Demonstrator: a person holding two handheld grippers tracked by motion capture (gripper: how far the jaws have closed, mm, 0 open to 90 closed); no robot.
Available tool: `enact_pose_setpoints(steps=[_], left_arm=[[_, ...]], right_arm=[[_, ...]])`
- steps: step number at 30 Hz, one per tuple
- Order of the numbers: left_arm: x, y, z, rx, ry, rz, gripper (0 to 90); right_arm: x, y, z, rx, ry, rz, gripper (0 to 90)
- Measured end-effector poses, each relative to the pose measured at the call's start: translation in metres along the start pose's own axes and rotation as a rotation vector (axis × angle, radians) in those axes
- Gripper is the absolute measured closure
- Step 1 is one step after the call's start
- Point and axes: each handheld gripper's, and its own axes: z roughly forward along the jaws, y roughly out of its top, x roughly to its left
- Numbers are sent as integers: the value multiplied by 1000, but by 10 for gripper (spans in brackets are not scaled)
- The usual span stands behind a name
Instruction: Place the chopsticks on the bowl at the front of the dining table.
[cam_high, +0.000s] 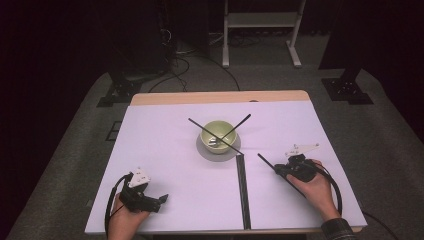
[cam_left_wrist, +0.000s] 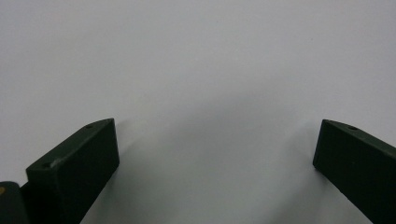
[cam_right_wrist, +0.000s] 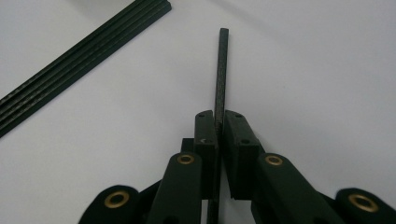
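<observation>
The black stick (cam_right_wrist: 220, 74) sits pinched between the closed jaws of the right gripper (cam_right_wrist: 219, 126), running straight out ahead of the pads and also back beneath the gripper body; the grip falls partway along its length, probably so it can be carried level toward the bowl (cam_high: 217, 133), where two more sticks (cam_high: 215, 135) already lie crossed on the rim. A bundle of the same sticks (cam_right_wrist: 84, 60) lies off to this gripper's left, apart from it. The right hand (cam_high: 315, 182) rests low on the table (cam_high: 165, 165), gripper angled up and left. The left gripper (cam_left_wrist: 215, 154) hangs wide open over bare table, holding nothing, its hand (cam_high: 127, 215) resting near the table's near edge
</observation>
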Motion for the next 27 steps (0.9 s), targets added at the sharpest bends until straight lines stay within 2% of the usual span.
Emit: enact_pose_setpoints(steps=[15,27], left_arm=[[0,0,0,0,0,0,0],[0,0,0,0,0,0,0]], right_arm=[[-2,-1,0,-3,1,29,860],[-6,1,-10,-21,4,49,861]])
